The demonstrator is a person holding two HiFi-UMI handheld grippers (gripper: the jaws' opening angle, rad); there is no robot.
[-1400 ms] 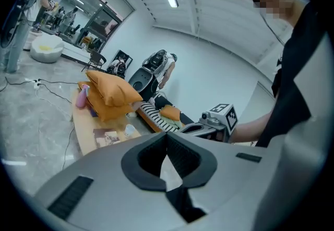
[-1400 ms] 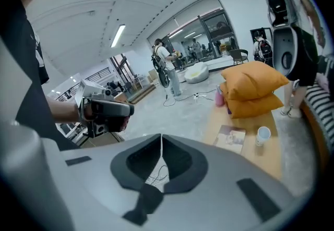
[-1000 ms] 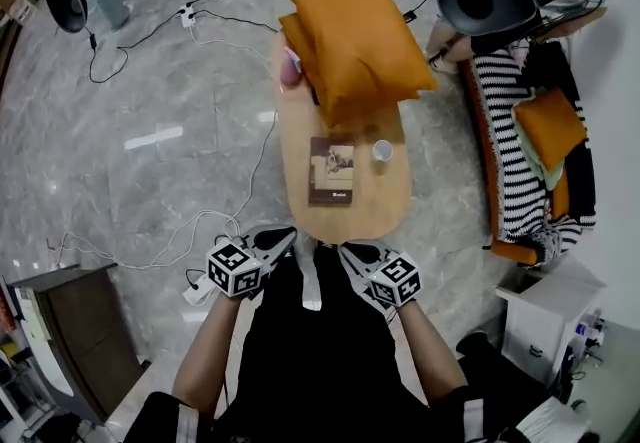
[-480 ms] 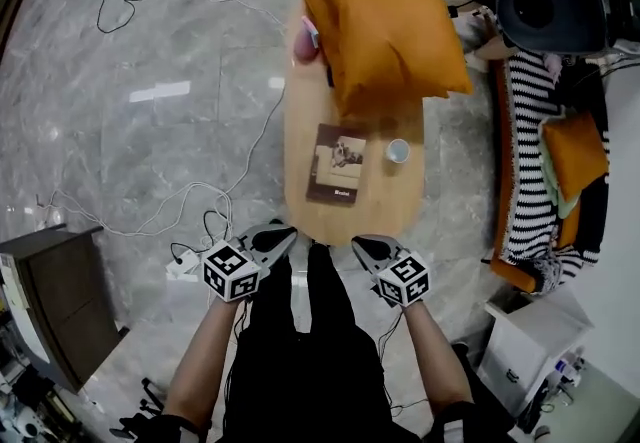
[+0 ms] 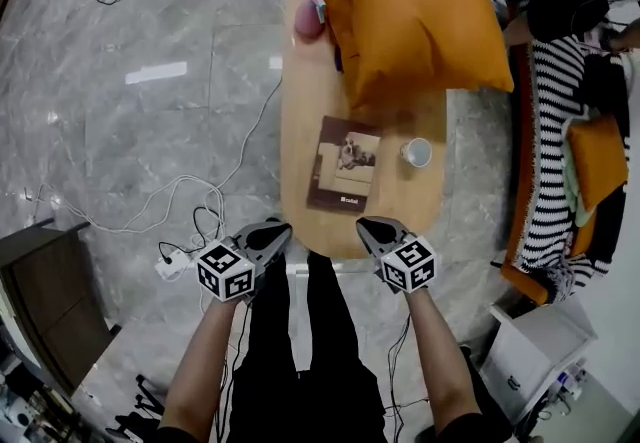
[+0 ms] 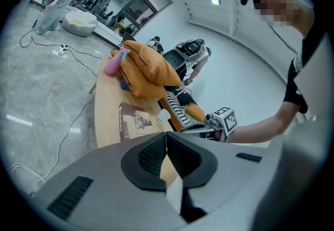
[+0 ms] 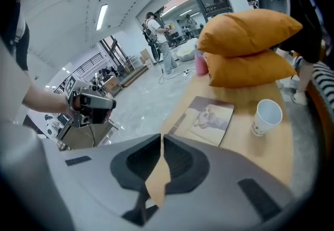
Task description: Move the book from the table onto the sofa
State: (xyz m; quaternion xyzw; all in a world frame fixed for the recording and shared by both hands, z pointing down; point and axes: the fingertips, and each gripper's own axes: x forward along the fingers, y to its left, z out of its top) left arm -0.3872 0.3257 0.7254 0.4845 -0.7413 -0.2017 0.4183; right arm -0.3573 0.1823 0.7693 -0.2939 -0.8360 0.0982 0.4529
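Observation:
The brown book [image 5: 344, 164] lies flat on the oval wooden table [image 5: 300, 111], near its front end; it also shows in the left gripper view [image 6: 136, 120] and the right gripper view [image 7: 206, 119]. The sofa [image 5: 545, 171], under a black-and-white striped cover, stands to the table's right. My left gripper [image 5: 272, 231] hovers at the table's near left edge, shut and empty [image 6: 166, 133]. The right gripper [image 5: 368, 228] is at the near right edge, also shut with nothing in it [image 7: 160, 137]. Both are short of the book.
Two orange cushions [image 5: 410, 11] are stacked on the table's far half, a pink bottle [image 5: 310, 19] beside them. A white paper cup [image 5: 416, 151] stands right of the book. Cables [image 5: 190, 201] and a power strip [image 5: 170, 264] lie on the floor to the left. An orange cushion [image 5: 597, 153] is on the sofa.
Both grippers have come lower and closer to the table's near end, and the table and book now look larger. Both pairs of jaws stayed shut.

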